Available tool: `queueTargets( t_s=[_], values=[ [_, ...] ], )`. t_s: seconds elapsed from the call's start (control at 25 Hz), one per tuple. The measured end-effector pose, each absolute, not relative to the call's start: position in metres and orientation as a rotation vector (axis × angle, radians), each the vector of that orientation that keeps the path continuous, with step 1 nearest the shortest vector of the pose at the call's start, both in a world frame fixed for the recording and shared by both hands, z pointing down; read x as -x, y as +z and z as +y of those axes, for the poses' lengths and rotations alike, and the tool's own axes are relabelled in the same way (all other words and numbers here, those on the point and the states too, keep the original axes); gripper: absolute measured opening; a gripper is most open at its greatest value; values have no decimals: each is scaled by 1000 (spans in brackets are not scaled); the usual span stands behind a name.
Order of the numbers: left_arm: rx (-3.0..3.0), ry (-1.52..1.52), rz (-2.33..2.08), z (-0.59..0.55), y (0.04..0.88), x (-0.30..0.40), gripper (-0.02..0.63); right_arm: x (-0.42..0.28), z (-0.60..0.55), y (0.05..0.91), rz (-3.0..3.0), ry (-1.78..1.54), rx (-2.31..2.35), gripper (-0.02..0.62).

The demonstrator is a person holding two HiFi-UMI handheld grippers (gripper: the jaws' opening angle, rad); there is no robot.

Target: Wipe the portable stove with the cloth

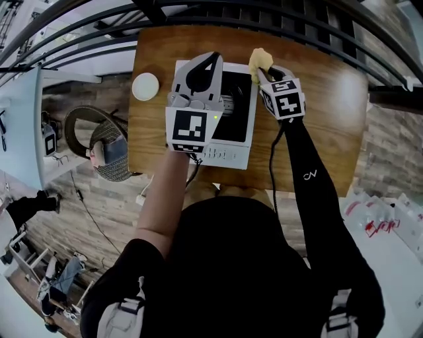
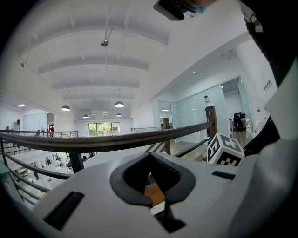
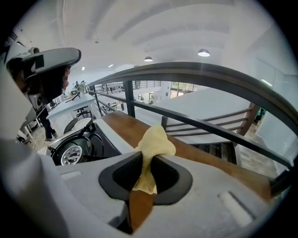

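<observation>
Right tool pinches a crumpled pale yellow cloth between its jaws. The right gripper view shows the fabric bunched up above the closed tool. In the upper middle of the head view the cloth sits at the far right corner of the white portable stove with a black top, just at its edge. The stove stands on a brown wooden desk.

The left tool is held over the left part of the stove, with its jaws pressed together and nothing between them, as the left gripper view makes plain. Its pale body and marker cube cover much of the stove's left half from above. The round burner comes through only in the right gripper view, at centre left.

A small white round object lies on the desk to the left of the stove, apart from it. A black metal railing runs along the desk's far side, across the top of the frame. A round wicker chair stands on the plank floor at the left.
</observation>
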State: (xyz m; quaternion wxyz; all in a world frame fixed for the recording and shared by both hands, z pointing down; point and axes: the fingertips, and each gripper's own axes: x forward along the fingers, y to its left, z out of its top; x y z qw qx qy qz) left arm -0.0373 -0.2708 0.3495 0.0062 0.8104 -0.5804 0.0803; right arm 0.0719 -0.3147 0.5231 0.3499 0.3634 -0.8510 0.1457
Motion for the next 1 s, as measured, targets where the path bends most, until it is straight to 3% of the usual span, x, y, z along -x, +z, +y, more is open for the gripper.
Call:
queueTargets(
  t_s=[1.0],
  values=[
    [-2627,244,-1560,-157,398,35,6,-86,-143,532,-2134,493,-1086,61]
  ],
)
